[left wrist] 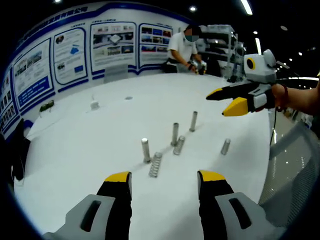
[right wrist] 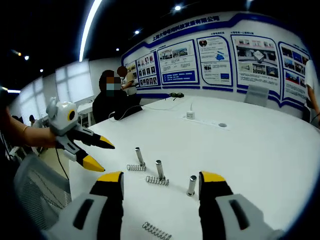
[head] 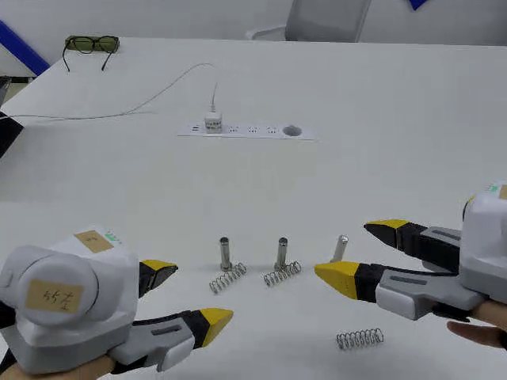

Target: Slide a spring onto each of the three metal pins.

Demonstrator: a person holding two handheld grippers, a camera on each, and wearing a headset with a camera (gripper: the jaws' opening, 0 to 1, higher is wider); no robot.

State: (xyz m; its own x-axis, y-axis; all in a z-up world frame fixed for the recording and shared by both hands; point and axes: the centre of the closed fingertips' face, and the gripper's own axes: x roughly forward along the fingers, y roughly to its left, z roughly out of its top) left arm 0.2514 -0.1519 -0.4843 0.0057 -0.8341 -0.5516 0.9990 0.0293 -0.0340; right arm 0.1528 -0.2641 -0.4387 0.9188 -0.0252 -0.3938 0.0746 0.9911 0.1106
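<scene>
At the bottom left of the head view, closest to the camera, the left gripper [head: 198,293] is held just above the white table [head: 380,103]. Its yellow-tipped jaws are spread apart and nothing is gripped between them. The right gripper [head: 342,249] is held at the right edge, its jaws likewise parted and empty, with the tips pointed towards the pins.

Between the two grippers, three metal pins are seen standing in a row on the table: the left pin [head: 225,253], the middle pin [head: 282,252] and the right pin [head: 341,247]. All three pins are bare.

The left spring [head: 228,278] lies flat just beside the foot of the left pin. The middle spring [head: 283,273] lies the same way just beside the foot of the middle pin. The third spring [head: 360,339] lies flat nearer the person, apart from the pins and below the right gripper's lower jaw.

Farther back, a power strip [head: 245,130] is set into the table, with a white charger [head: 213,121] plugged in and its cable [head: 150,99] trailing off to the left. A pair of dark glasses [head: 91,43] rests near the far left corner.
</scene>
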